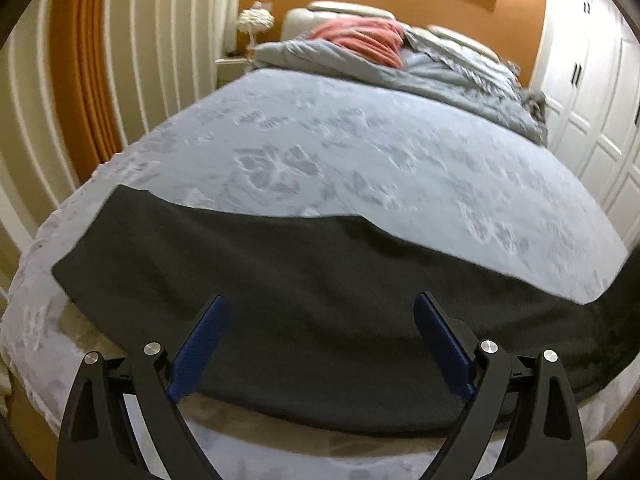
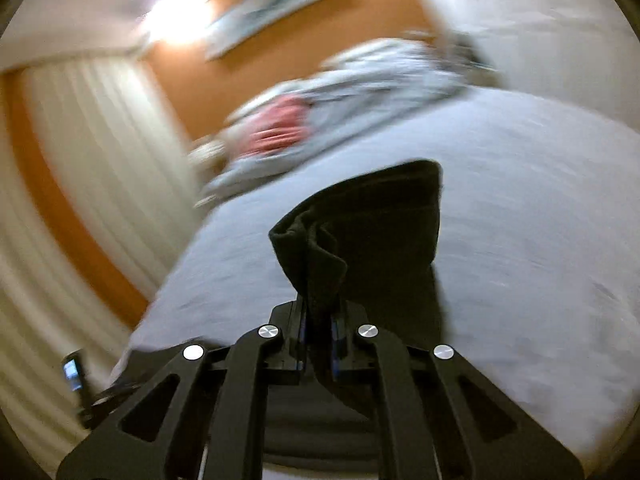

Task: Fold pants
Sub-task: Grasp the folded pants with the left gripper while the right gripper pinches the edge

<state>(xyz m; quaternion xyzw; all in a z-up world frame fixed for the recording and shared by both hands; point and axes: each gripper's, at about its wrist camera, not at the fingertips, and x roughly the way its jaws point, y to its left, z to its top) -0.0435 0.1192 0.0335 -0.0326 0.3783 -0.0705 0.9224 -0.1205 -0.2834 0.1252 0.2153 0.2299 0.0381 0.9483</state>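
While the pants [image 1: 320, 280] lie flat on the bed [image 1: 320, 152] under the wide-open left hand-held gripper [image 1: 320, 312], the right hand-held gripper [image 2: 318, 316] pinches a bunched fold.

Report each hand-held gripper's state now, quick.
Left hand-held gripper: open, holding nothing, poised over the dark pants.
Right hand-held gripper: closed on a bunched fold of the pants.

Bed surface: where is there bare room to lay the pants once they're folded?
Free: the wide patterned bedspread between the dark pants and the heaped grey duvet. Crowded: the headboard end, with duvet and red cloth, and the near edge under the pants.
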